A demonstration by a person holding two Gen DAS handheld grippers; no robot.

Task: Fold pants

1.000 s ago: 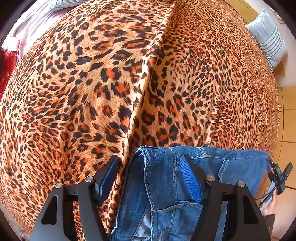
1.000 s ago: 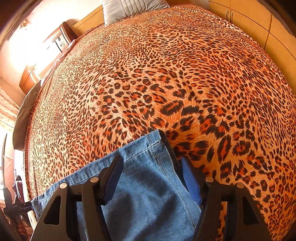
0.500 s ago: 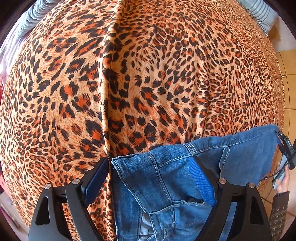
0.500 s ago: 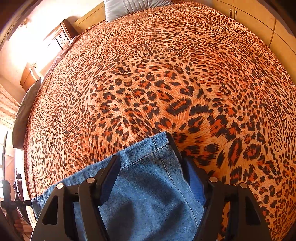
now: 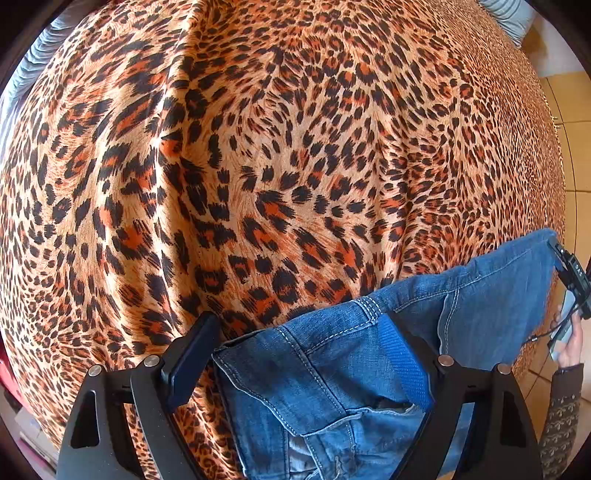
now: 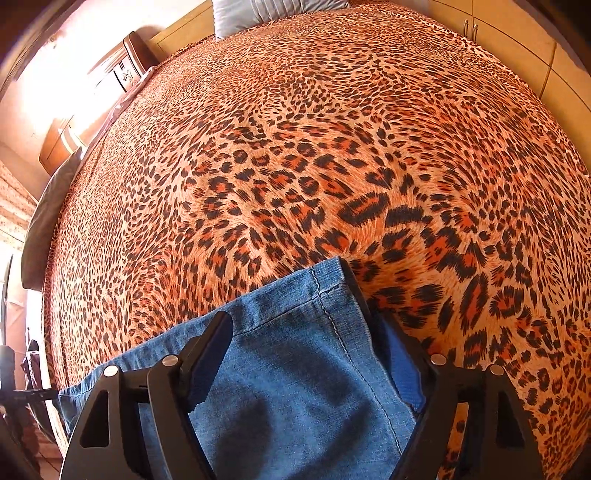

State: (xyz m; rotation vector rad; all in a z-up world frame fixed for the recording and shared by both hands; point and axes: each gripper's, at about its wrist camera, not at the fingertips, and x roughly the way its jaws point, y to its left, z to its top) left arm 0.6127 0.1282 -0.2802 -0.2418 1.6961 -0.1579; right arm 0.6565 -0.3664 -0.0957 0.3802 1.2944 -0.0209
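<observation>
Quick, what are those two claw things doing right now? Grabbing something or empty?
Left gripper: wide open, jeans waistband lying between its fingers.
Right gripper: wide open, jeans hem between its fingers.

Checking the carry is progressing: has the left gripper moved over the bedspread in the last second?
Yes. The left gripper, holding the jeans, has advanced over the leopard bedspread: the striped pillow slid toward the top-right corner and the print looks larger.

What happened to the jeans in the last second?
The jeans were carried further out over the leopard-print bedspread, and the left gripper swung left across it. Both grippers, the right gripper too, kept their wide jaws around the denim throughout.
</observation>
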